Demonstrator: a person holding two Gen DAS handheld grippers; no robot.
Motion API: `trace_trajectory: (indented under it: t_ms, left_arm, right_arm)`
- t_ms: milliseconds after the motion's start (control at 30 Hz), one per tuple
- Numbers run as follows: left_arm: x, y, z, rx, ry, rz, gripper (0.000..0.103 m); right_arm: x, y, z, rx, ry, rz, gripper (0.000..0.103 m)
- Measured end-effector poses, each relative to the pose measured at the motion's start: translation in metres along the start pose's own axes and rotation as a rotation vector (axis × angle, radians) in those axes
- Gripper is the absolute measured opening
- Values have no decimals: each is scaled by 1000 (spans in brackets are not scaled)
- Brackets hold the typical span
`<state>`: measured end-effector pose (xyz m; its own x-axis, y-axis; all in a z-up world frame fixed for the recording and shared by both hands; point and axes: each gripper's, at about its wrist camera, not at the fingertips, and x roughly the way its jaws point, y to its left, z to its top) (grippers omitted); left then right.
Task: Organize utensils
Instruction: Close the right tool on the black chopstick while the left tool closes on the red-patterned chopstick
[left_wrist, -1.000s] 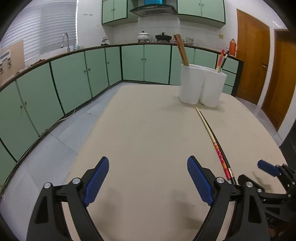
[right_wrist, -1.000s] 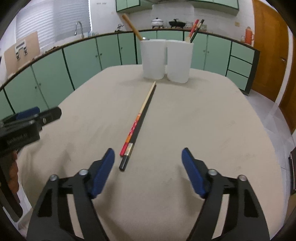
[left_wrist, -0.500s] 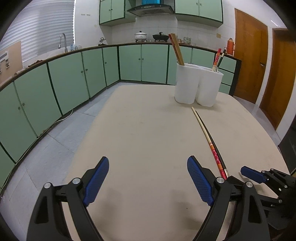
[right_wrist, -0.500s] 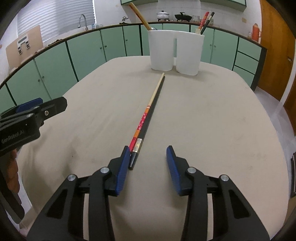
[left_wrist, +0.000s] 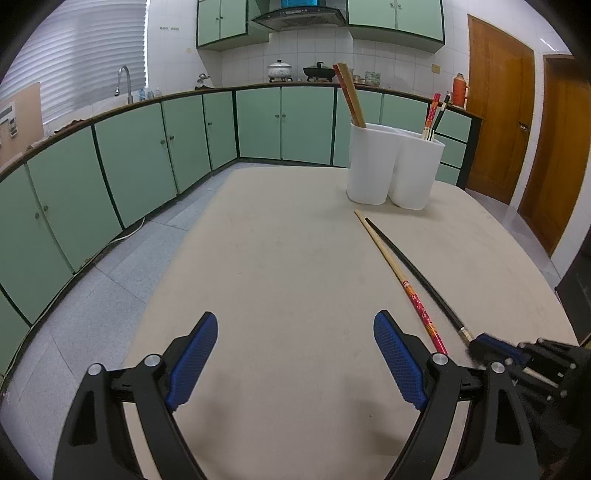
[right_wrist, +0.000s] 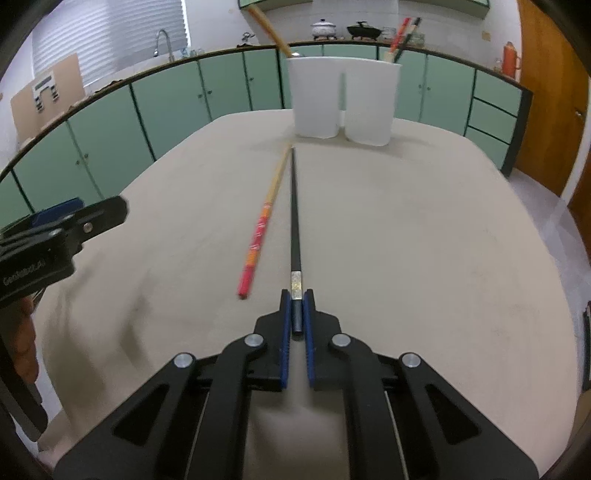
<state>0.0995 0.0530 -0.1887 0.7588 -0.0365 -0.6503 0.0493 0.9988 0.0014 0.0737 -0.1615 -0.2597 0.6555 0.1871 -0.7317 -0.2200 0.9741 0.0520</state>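
A black chopstick (right_wrist: 294, 218) lies lengthwise on the beige table, and my right gripper (right_wrist: 296, 299) is shut on its near end. Beside it on the left lies a red-and-wood chopstick (right_wrist: 263, 225), apart from the pads. Both point toward a white two-part utensil holder (right_wrist: 343, 99) at the far end, which holds wooden sticks on its left and red and black chopsticks on its right. In the left wrist view my left gripper (left_wrist: 295, 354) is open over bare table, with the red chopstick (left_wrist: 417, 306), the black chopstick (left_wrist: 413, 266) and the holder (left_wrist: 395, 166) to its right.
The beige table (right_wrist: 424, 240) runs wide on both sides of the chopsticks. Green kitchen cabinets (left_wrist: 110, 166) curve around the left and back, with grey floor (left_wrist: 92, 295) beyond the table's left edge. Wooden doors (left_wrist: 498, 122) stand at the right.
My right gripper moved forward over the chopsticks' near ends and its jaws went from wide apart to shut on the black chopstick, which now lies slightly apart from the red one. The left gripper stayed put.
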Motion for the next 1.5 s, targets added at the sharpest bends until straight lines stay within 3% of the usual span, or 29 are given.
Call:
trace_trajectory:
  t_ms: [233, 333, 367, 433, 767, 933, 1100, 1200, 1400, 1500]
  left_arm:
    - [2, -8, 1, 11, 6, -16, 85]
    - [3, -16, 3, 20, 6, -27, 85]
    - [3, -18, 3, 23, 6, -32, 85]
    - [3, -25, 4, 28, 8, -49, 85]
    - [15, -74, -2, 57, 27, -107, 84]
    - [25, -89, -9, 60, 57, -112, 79]
    - [38, -95, -16, 63, 112, -123, 64]
    - [42, -94, -18, 59, 128, -117, 49]
    - [42, -88, -18, 49, 125, -129, 8]
    - [41, -82, -16, 26, 131, -144, 6]
  right_arm:
    - [-1, -40, -1, 113, 2, -73, 6]
    - [-7, -48, -3, 128, -5, -59, 13]
    - [-10, -50, -4, 135, -15, -50, 21]
    - [-19, -54, -3, 142, -45, -42, 26]
    - [-37, -88, -7, 220, -105, -113, 26]
    - [-37, -91, -7, 220, -115, -115, 26]
    - [-39, -87, -7, 218, -120, -109, 26]
    - [-40, -86, -10, 215, -117, -101, 26]
    - [-35, -76, -11, 178, -94, -53, 26]
    - [-33, -66, -12, 145, -81, -26, 26]
